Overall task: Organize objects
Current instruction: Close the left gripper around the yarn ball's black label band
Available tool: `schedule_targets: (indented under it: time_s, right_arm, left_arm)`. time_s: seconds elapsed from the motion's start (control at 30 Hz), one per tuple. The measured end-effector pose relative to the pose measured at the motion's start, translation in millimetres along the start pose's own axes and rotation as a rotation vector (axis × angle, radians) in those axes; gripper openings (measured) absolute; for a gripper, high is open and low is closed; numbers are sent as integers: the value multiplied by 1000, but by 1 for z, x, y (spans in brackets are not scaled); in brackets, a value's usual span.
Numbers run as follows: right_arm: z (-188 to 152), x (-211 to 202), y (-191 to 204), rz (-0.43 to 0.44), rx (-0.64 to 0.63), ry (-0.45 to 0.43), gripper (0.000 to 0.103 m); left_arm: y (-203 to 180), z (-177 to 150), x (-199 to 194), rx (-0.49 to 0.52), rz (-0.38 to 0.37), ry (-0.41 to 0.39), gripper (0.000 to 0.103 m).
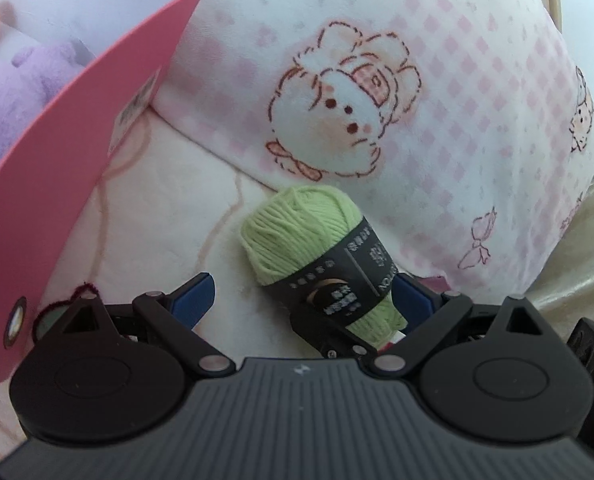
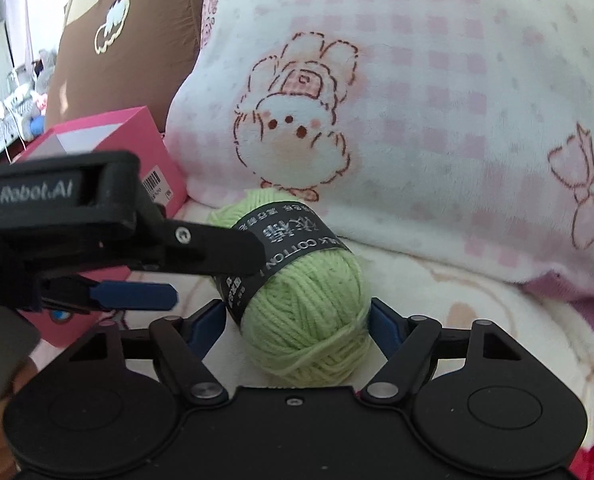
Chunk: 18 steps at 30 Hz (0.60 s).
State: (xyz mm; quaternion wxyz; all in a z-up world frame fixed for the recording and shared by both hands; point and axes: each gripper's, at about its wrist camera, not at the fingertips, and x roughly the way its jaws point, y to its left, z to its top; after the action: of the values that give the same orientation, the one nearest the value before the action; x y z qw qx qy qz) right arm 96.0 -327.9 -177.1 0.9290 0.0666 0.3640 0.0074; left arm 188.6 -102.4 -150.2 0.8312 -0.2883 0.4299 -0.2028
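Two grippers meet at one green yarn skein [image 2: 303, 300], which lies on a cream blanket [image 1: 169, 216]. Right gripper [image 2: 299, 316]: jaws apart w/ the skein's near end between them; right blue pad [image 2: 381, 322] touches the yarn, left pad just beside the black label band [image 2: 257, 264], so not clamped. No earlier frame, so no motion told. Left gripper [image 1: 303, 294] comes in from the left in the right view, jaws spread; skein sits toward its right finger, whose black tip lies over the band, the left blue finger [image 1: 195, 294] well clear. Past the skein: pink-checked pillow [image 2: 417, 100] w/ a bunny print. Pink box [image 1: 77, 120] to the left, purple plush [image 1: 13, 92] inside. Brown cushion [image 2: 137, 40] farther back.
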Motion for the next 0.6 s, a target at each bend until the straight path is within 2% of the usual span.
schedule_targets:
  time_s: [0.17, 0.27, 0.37, 0.47, 0.53, 0.6]
  right_arm:
    - [0, -8, 4, 40, 12, -3, 75]
    - [-3, -9, 10, 25, -27, 13, 74]
    - [-5, -11, 14, -12, -26, 40, 74]
    - [-8, -17, 23, -17, -57, 28, 71]
    - [-10, -18, 25, -13, -61, 28, 69]
    - [-11, -19, 27, -10, -70, 26, 64]
  left_arm:
    - [-2, -2, 0, 24, -27, 28, 96]
    - [0, 0, -4, 12, -43, 20, 94]
    - [7, 4, -11, -2, 0, -9, 94]
    - [17, 7, -10, -31, 22, 20, 92]
    - [19, 5, -11, -51, -3, 18, 88]
    - [15, 2, -11, -39, -12, 21, 74]
